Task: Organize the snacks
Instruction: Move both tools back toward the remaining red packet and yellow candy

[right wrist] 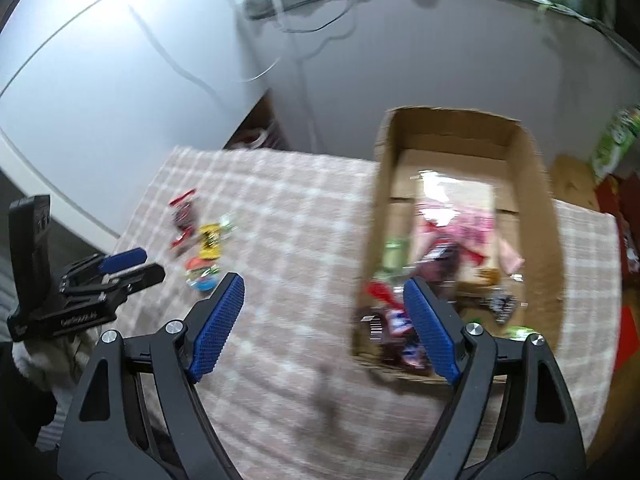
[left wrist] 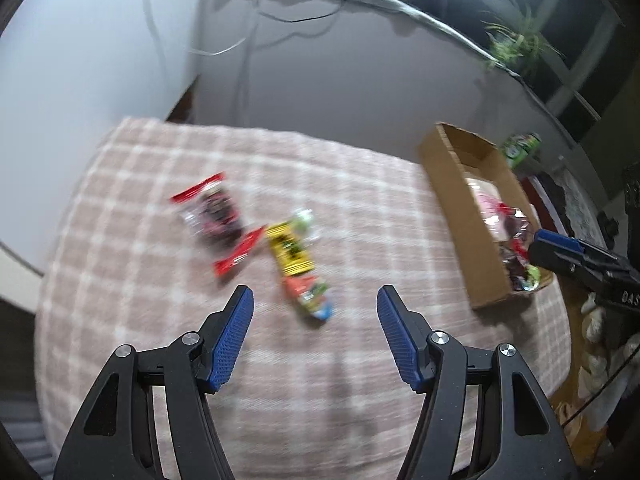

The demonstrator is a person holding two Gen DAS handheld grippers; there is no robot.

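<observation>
In the left wrist view, the left claw (left wrist: 316, 300) is hanging released above the checked pink cloth (left wrist: 360, 216) covering the counter, its blue pads (left wrist: 232, 340) standing apart with nothing between them. Just beyond its tips, loose snacks are lying in a small cluster on the cloth: a red-and-dark packet (left wrist: 214, 216) farthest left, a yellow packet (left wrist: 289, 254) beside it, and an orange-green packet (left wrist: 310, 300) nearest the claw. Everything is blurring, so labels are not readable. The cardboard box (left wrist: 452, 208) is sitting at the right side of the cloth, well apart from the cluster, with wrapped snacks piling in its near end. The right claw (left wrist: 560, 254) is showing at the right edge beside that near end; from here I cannot tell how its jaws stand.

In the right wrist view, the right claw (right wrist: 324, 284) is hovering released over the box's near left corner, its jaws spread wide and gripping nothing. The cardboard box (right wrist: 536, 200) is lying open, holding pink, red and dark packets (right wrist: 460, 232). The loose snack cluster (right wrist: 200, 248) is resting far left on the cloth (right wrist: 304, 208), near the left claw (right wrist: 132, 266).
</observation>
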